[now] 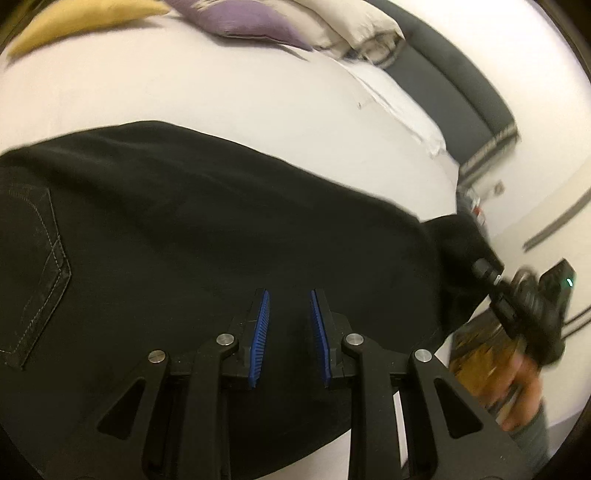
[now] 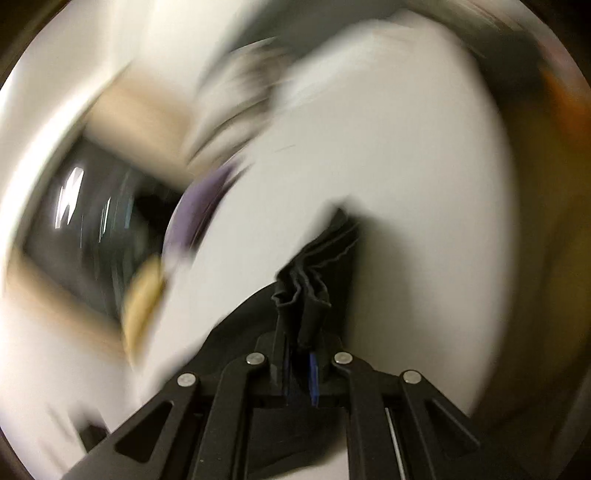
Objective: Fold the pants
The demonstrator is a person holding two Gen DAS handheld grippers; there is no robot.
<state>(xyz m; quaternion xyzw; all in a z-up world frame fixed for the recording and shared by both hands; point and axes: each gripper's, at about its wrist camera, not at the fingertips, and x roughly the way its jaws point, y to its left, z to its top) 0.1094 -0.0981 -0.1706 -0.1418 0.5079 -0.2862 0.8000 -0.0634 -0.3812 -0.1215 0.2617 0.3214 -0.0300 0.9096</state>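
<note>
Black pants [image 1: 221, 221] lie spread on the white bed [image 1: 221, 88], with a stitched back pocket [image 1: 33, 266] at the left. My left gripper [image 1: 289, 293] hovers over the middle of them, its blue pads apart and nothing visibly pinched between them. At the right, my right gripper [image 1: 484, 267] holds a leg end lifted off the bed, with a hand [image 1: 524, 384] behind it. The blurred right wrist view shows that gripper [image 2: 301, 343] shut on a bunched, folded hem of the pants [image 2: 317, 266].
A purple pillow [image 1: 240, 18], a yellow pillow [image 1: 74, 18] and a white pillow [image 1: 362, 29] lie at the bed's far side. A dark bed frame [image 1: 454, 85] runs along the right edge. White sheet shows beyond the pants.
</note>
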